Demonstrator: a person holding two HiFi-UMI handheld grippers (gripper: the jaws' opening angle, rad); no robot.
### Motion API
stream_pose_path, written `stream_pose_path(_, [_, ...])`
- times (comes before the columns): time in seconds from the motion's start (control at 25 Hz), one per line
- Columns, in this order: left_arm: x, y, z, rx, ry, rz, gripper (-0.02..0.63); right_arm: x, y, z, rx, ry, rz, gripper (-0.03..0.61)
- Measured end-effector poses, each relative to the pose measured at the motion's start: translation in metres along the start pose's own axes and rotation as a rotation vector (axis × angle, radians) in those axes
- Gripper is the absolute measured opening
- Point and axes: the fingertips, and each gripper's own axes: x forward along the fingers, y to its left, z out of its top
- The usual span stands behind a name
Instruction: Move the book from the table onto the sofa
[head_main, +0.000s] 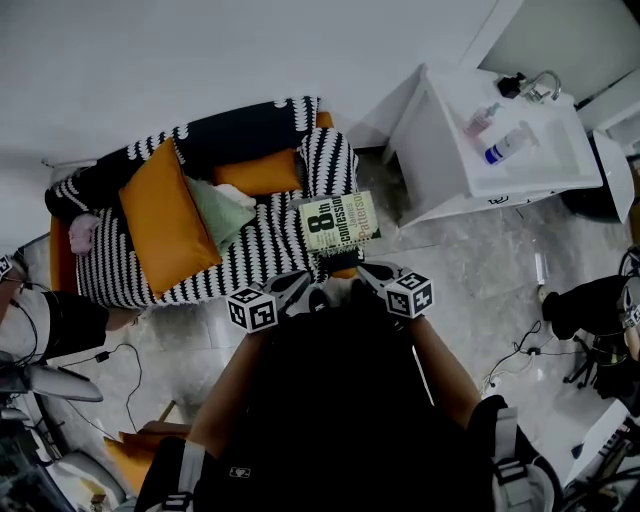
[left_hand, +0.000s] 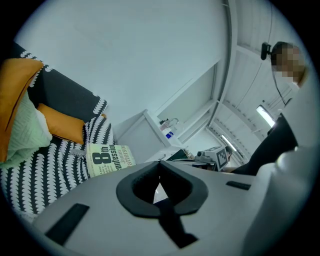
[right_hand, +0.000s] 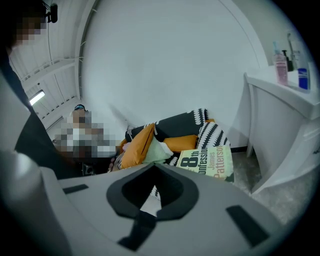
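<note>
My left tongs (head_main: 297, 283) and right tongs (head_main: 372, 270) are closed, empty; the book (head_main: 340, 221), "8th Confession, James Patterson", lies on the sofa (head_main: 250, 255).

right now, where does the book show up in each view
Head view: book just above centre, at the right end of the sofa.
Left gripper view: book lower left, on the striped seat.
Right gripper view: book right of centre.
Shared landmark: small orange cushion just behind the book.

Black top; left tongs (head_main: 297, 284) and right tongs (head_main: 373, 270) bear white cubes (head_main: 252, 308) (black square markers).
</note>
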Motion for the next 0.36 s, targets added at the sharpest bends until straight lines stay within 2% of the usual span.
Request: stream_pose_path(0.36, [-0.0097, 0.0031, -0.0012, -0.01, -0.009, 0.007, 0.011, 0.0052, 0.004, 0.0006, -0.013, 0.006, -0.001, 0.006])
